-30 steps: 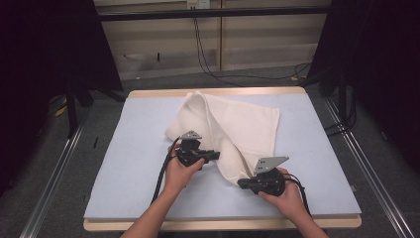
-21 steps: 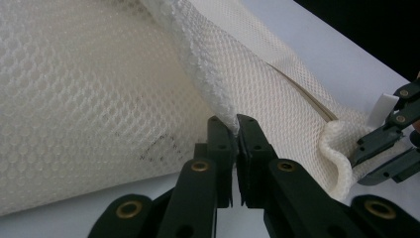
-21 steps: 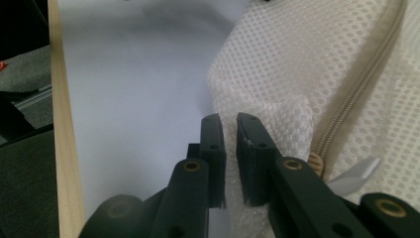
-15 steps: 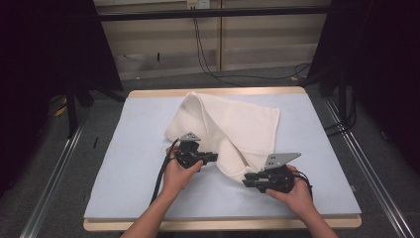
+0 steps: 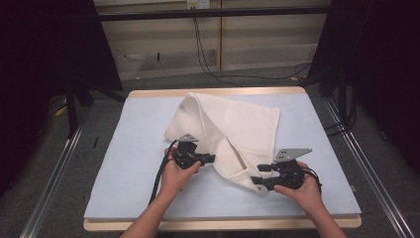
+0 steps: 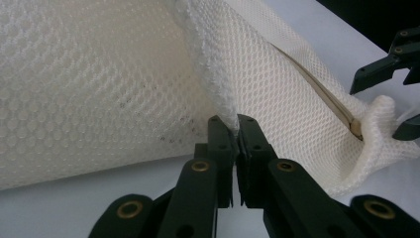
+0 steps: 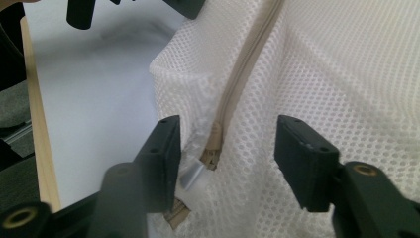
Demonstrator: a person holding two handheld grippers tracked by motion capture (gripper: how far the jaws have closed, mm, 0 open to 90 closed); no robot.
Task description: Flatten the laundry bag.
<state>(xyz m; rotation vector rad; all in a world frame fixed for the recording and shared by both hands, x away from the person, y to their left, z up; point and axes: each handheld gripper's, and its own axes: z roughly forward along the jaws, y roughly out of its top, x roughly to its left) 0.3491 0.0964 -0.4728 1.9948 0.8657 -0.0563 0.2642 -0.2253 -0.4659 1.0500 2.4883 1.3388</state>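
A white mesh bag (image 5: 237, 126) with a beige zipper (image 7: 247, 64) lies crumpled on the pale mat (image 5: 124, 148). My left gripper (image 5: 210, 158) is shut on a raised edge of the mesh, which is pinched between its pads (image 6: 236, 126). At the bag's near corner is my right gripper (image 5: 257, 174). Its jaws have just been opening and stand apart (image 7: 228, 144). The zipper's end and pull (image 7: 210, 153) lie between them, untouched by either pad. The right gripper's fingers (image 6: 381, 67) also show at the far right of the left gripper view.
The mat covers a wooden table whose front edge (image 5: 223, 224) runs below both hands. Metal rails (image 5: 49, 193) flank the table on the floor. Cables (image 5: 208, 54) hang by the back wall.
My right gripper has opened, let go of the bag's corner and drawn a little to the right. The left gripper has kept still, pinching the mesh.
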